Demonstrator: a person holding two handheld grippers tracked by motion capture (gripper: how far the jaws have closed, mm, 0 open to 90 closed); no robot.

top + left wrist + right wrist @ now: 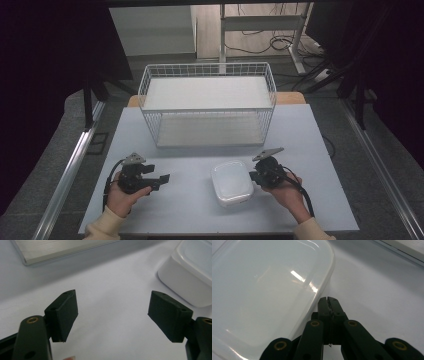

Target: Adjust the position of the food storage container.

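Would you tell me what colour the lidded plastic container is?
White; the rounded plastic container shows best in the high view.

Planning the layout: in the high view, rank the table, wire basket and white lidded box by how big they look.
1. Table, largest.
2. Wire basket, standing at the table's far side.
3. White lidded box, smallest, though it lies nearer the camera than the basket.

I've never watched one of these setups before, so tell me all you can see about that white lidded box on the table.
The white lidded box looks like glossy plastic, squarish with rounded corners, its lid on and slightly raised in the middle. It sits flat on the pale table, in front of the wire shelf rack. The right gripper, jaws shut, is at its right edge; contact can't be confirmed. The contents are hidden.
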